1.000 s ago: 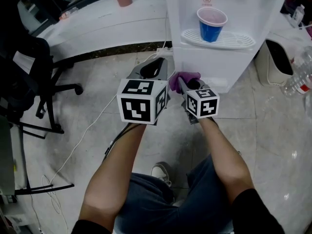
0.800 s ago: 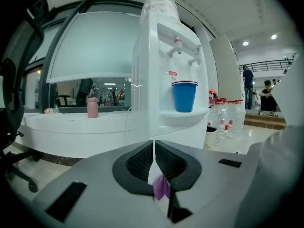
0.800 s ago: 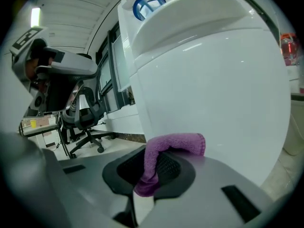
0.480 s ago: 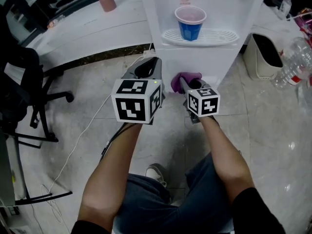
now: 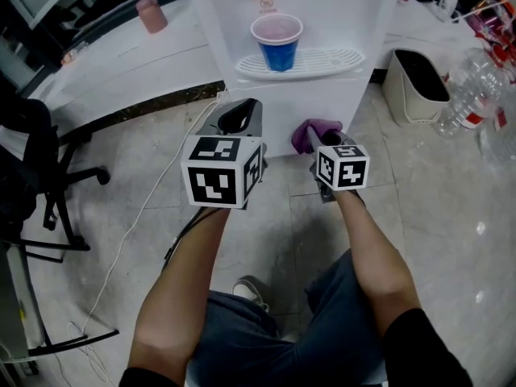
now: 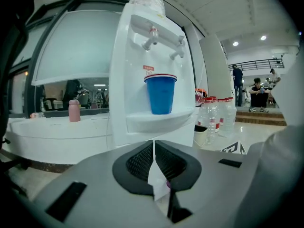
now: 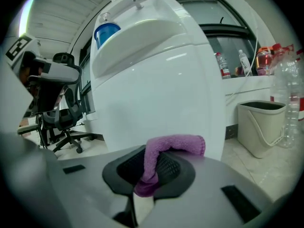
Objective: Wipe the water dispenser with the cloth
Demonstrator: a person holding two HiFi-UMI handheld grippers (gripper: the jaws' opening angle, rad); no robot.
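The white water dispenser (image 5: 322,95) stands straight ahead, with a blue cup (image 5: 276,43) on its drip tray. My right gripper (image 5: 313,138) is shut on a purple cloth (image 5: 316,129), held low against the dispenser's front panel. In the right gripper view the cloth (image 7: 164,148) folds over the shut right gripper (image 7: 154,161), with the dispenser (image 7: 156,89) close behind. My left gripper (image 5: 240,110) hovers to the left of the cloth, near the dispenser's lower left corner. In the left gripper view the left gripper (image 6: 153,146) is shut with nothing in it and points at the dispenser (image 6: 142,56) and cup (image 6: 160,95).
A white bin (image 5: 415,75) and plastic bottles (image 5: 476,87) stand right of the dispenser. At the left are a black office chair (image 5: 32,160) and a curved white counter (image 5: 121,55) with a pink bottle (image 5: 151,13). A white cable (image 5: 133,224) runs across the tiled floor.
Both grippers have shifted right along the dispenser's lower front; the cloth went from its left corner to nearer the middle. The cloth stays gripped.
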